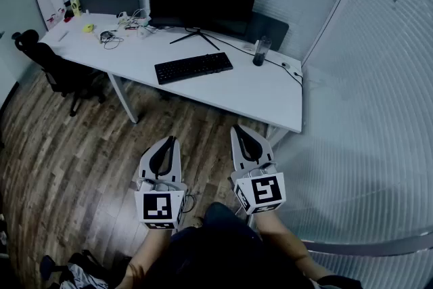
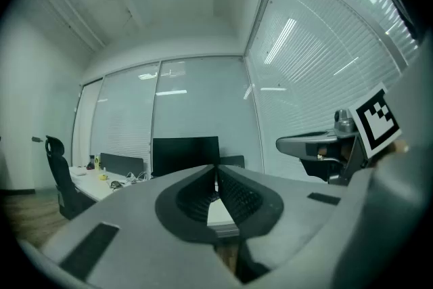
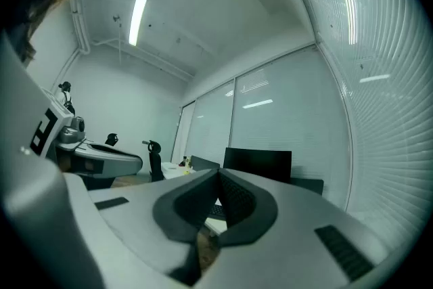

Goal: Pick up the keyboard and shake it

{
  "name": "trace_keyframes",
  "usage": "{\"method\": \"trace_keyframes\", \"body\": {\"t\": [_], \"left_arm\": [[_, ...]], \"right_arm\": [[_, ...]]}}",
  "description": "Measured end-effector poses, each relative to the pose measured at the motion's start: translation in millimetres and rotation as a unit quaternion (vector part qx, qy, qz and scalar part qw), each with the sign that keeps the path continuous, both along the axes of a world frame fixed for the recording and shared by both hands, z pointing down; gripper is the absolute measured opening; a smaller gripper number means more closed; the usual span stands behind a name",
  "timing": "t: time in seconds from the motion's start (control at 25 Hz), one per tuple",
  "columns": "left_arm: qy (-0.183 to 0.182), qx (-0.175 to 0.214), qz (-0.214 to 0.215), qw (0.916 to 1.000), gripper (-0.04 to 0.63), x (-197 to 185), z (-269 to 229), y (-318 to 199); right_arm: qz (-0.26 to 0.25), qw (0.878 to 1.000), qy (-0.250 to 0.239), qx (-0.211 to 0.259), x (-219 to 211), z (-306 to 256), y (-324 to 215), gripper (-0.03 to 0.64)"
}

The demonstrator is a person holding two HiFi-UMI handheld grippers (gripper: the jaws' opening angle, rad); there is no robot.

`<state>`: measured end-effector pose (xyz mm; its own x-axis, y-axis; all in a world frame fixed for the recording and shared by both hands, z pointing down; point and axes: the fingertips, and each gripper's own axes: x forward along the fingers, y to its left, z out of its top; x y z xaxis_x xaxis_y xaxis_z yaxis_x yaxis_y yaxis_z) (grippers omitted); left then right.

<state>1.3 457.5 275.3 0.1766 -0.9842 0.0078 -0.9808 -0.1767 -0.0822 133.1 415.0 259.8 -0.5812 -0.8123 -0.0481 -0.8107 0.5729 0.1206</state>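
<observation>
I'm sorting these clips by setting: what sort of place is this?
Most likely an office. A long white desk carries a black monitor and a black keyboard, a black office chair stands at its left end, and blinds cover the walls.

The left tool (image 1: pixel 172 141) is a pale grey tapered shell with a black, ribbed, teardrop-shaped lining; the right tool (image 1: pixel 237 130) is built alike; each shell bears small black rectangular slots (image 2: pixel 91 250); each ends in a white cube (image 1: pixel 161 208) printed with black square markers; a thin dark cable (image 1: pixel 188 202) loops beside the left cube; the person wears a dark top (image 1: pixel 223 247).
</observation>
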Motion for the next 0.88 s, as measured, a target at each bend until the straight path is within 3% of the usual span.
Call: {"method": "trace_keyframes", "body": {"t": [0.48,0.52,0.6,0.64,0.76,0.88], "left_arm": [[0.009,-0.007,-0.002,0.9999,0.037,-14,20,-88],[0.011,-0.008,-0.006,0.9999,0.043,-18,22,-101],[0.017,-0.013,-0.013,0.9997,0.143,-26,24,-131],[0.02,-0.014,-0.016,0.9996,0.158,-30,25,-146],[0.027,-0.01,-0.032,0.9991,0.161,-40,25,-193],[0.036,-0.011,-0.05,0.9981,0.175,-49,29,-236]], "right_arm": [[-0.017,1.0,-0.003,-0.019,-8,31,-98,0.031],[-0.023,0.999,-0.003,-0.024,-10,36,-111,0.031],[-0.031,0.999,-0.004,-0.038,-13,45,-143,0.032],[-0.036,0.998,-0.003,-0.045,-14,48,-160,0.036],[-0.05,0.997,0.008,-0.06,-17,56,-214,0.133],[-0.065,0.995,0.018,-0.074,-16,65,-267,0.141]]}}
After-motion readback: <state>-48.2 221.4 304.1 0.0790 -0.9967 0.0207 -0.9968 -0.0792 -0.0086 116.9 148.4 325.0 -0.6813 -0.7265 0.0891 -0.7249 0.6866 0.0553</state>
